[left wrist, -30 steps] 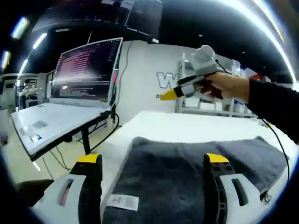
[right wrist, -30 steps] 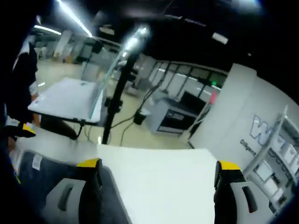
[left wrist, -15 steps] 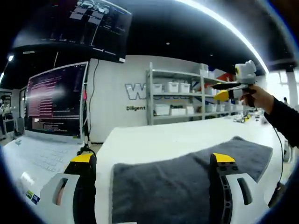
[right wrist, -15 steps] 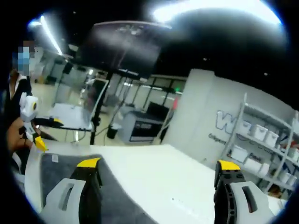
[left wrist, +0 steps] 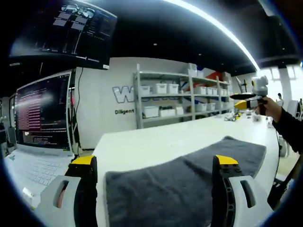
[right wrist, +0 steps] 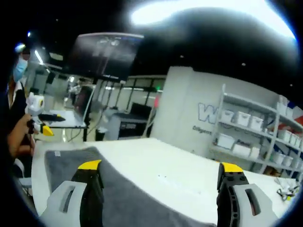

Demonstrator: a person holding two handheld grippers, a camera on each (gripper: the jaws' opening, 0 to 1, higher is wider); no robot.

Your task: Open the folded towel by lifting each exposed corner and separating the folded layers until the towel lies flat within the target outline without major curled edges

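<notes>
Grey terry cloth covers the near part of the white table [left wrist: 156,142]: we identify it as the towel [left wrist: 180,184], lying on the tabletop with its near portion between the jaws of the left gripper [left wrist: 154,163]. In the left gripper view, those jaws stand spread wide apart, yellow-tipped, with nothing pinched between them. We cannot tell whether they touch the cloth. The towel's far edge runs toward the right, where a corner points at the right gripper [left wrist: 246,100], held above the table in a hand [left wrist: 271,108] with a dark sleeve.

In the right gripper view, the towel [right wrist: 123,194] stretches from the left side of the table [right wrist: 170,170] down between the right gripper [right wrist: 158,165] jaws. These jaws also stand wide apart and grip nothing. A small white label [right wrist: 57,153] shows on the towel near its far left edge. The left gripper [right wrist: 41,124] appears at the left of this view, held in a hand [right wrist: 19,137] above the table edge; we cannot tell its jaw spacing from here.

Beyond the table we see white shelving with storage bins [left wrist: 165,94], a wall with lettering [left wrist: 124,94], a laptop [left wrist: 40,127] with a lit screen at the left, and an overhead monitor [left wrist: 66,28].
</notes>
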